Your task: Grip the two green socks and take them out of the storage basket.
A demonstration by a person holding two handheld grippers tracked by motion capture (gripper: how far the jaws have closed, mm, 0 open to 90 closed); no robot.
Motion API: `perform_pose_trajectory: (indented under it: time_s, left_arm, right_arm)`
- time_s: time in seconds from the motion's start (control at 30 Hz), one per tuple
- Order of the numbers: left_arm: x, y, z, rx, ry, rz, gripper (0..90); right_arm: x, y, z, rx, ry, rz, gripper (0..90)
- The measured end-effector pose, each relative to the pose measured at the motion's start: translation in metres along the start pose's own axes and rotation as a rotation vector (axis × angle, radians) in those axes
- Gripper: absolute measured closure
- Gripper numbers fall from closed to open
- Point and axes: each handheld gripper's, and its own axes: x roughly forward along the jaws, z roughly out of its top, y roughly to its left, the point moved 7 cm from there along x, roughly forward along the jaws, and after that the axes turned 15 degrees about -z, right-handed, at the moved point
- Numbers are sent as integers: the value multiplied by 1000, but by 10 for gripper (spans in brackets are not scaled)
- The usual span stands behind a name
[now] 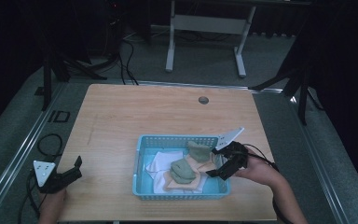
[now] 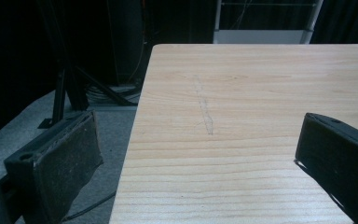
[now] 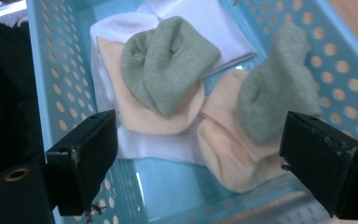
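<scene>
While the spread right gripper (image 3: 200,154) overhangs basket (image 3: 51,84) socks (image 3: 168,65), the spread left gripper (image 2: 196,158) faces bare table (image 2: 242,93).

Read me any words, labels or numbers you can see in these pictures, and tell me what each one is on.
"ID": dark letters, seemingly on the grey floor left of the table, read uncertainly in the high view.
No writing shows on the blue basket, the socks or the grippers.

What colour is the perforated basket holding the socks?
Light blue; the basket shows best in the right gripper view, with round holes through its walls.
</scene>
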Motion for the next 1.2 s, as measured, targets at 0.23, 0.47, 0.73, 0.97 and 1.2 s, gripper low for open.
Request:
perform_pose_trajectory:
  time_s: [0.23,0.47,0.73,0.97,1.2]
  left_arm:
    - [0,0,0,-2,0,0,5]
    - [0,0,0,-2,0,-3,5]
    - [0,0,0,-2,-1,-5,5]
    - [0,0,0,-3,-1,-7,5]
    - [0,0,0,-4,0,-8,5]
  right_arm:
    - [13,17,11,-63,39,50,129]
    - [32,31,24,-108,71,94,140]
    - [54,48,39,-153,94,130,186]
    - [71,60,43,-179,128,163,247]
    - [81,67,42,-220,157,123,423]
